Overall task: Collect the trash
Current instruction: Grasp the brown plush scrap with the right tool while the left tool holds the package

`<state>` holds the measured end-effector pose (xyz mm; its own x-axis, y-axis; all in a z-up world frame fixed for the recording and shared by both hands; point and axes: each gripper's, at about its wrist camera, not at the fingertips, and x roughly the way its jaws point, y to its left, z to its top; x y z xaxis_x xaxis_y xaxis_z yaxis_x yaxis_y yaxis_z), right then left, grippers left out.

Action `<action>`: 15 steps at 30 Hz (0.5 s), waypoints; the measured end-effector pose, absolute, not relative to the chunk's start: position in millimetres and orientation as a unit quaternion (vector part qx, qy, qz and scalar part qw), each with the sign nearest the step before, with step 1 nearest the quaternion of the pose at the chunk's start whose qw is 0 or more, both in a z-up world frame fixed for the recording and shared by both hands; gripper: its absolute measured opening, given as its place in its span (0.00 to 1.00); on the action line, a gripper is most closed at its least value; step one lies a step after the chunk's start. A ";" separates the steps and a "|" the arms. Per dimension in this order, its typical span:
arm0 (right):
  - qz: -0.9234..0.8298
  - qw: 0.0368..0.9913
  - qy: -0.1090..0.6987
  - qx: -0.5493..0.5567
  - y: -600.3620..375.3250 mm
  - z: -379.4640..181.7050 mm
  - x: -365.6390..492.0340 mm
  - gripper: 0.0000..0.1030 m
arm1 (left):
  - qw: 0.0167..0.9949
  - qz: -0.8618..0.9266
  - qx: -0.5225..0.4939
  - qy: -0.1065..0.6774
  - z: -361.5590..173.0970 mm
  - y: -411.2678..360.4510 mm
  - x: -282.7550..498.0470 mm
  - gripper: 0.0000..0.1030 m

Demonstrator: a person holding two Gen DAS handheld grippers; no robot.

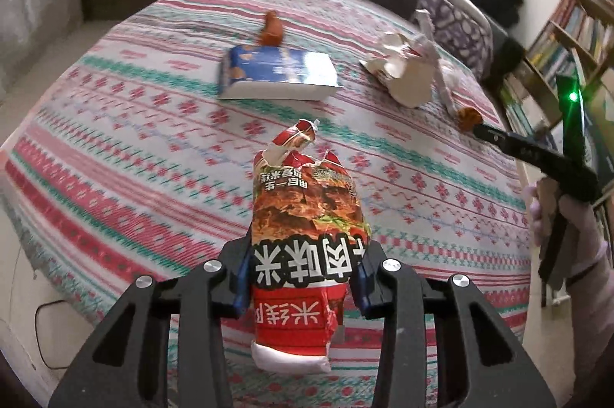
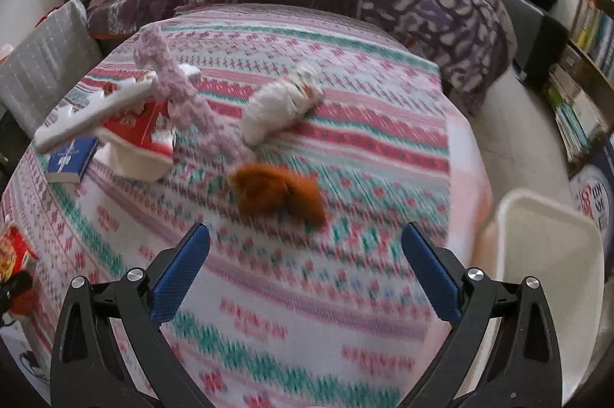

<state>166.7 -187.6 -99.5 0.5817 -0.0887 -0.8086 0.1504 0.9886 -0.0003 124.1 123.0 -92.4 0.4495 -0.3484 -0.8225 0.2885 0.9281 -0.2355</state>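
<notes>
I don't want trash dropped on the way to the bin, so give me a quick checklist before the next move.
1. Left tool shut on the red noodle wrapper: ok.
2. Wrapper lifted clear of the bedspread: cannot tell.
3. Right tool open and empty: ok.
4. Brown scrap ahead of the right tool, untouched: ok.
5. White bin in reach at the bed's edge: ok; its inside is hidden.
6. Right view sharp enough to aim: not ok, blurred.
</notes>
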 end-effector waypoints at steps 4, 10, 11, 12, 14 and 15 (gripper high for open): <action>-0.052 0.882 0.467 0.028 -187.4 -109.0 184.7 0.87 | 0.854 -0.171 -0.045 0.489 -97.0 131.2 124.2 0.38; -0.030 0.886 0.459 0.061 -192.4 -107.6 174.8 0.34 | 0.860 -0.155 -0.079 0.480 -96.2 136.3 119.8 0.39; -0.027 0.887 0.457 0.066 -192.3 -106.1 171.9 0.30 | 0.861 -0.152 -0.084 0.478 -96.1 135.6 120.2 0.38; -0.027 0.888 0.454 0.068 -191.3 -104.3 168.2 0.29 | 0.863 -0.147 -0.088 0.476 -95.4 135.5 119.9 0.38; -0.027 0.891 0.446 0.076 -189.0 -100.1 159.5 0.28 | 0.868 -0.136 -0.091 0.468 -93.0 135.1 118.7 0.39; -0.026 0.893 0.443 0.080 -188.0 -98.5 156.9 0.28 | 0.872 -0.131 -0.092 0.463 -91.1 134.9 117.9 0.39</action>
